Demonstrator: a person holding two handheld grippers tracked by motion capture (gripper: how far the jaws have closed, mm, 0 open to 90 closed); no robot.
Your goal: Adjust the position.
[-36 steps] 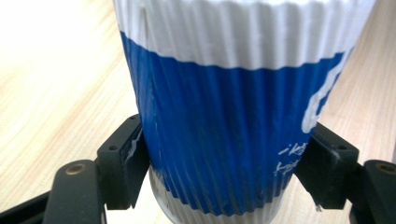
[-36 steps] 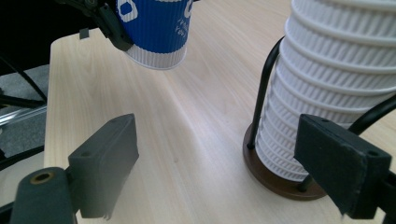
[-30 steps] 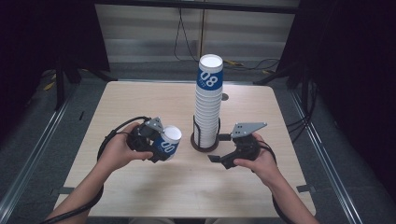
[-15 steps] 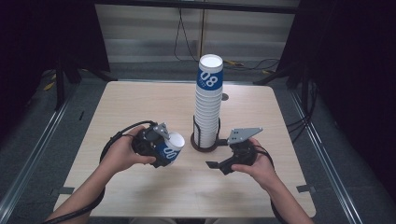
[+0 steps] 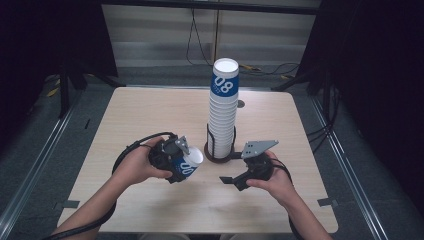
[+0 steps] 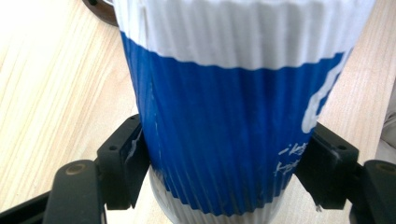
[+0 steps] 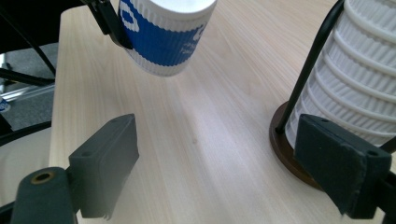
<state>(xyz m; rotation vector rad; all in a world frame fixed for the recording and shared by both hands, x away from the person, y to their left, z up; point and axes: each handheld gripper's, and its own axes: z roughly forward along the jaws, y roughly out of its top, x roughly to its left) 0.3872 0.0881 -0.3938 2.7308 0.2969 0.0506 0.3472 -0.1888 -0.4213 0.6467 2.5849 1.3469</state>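
Your left gripper (image 5: 186, 162) pinches blue-white cup (image 6: 233, 116), held off table (image 5: 150, 115); right gripper (image 7: 219, 163) jaws spread wide, empty, near cup stack (image 5: 222, 115).

Wooden table (image 5: 150, 115); cup holder base (image 5: 220, 157) stands mid-table.

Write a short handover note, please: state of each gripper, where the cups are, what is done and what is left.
Left gripper: shut on one blue-and-white paper cup, held tilted just above the table, left of the stack.
Right gripper: open, holding nothing, low over the table beside the holder base.
Cup stack: upright in its black wire holder, mid-table.
Done: one cup is apart from the stack.
Left: probably set this cup down on the table, then take the next one.
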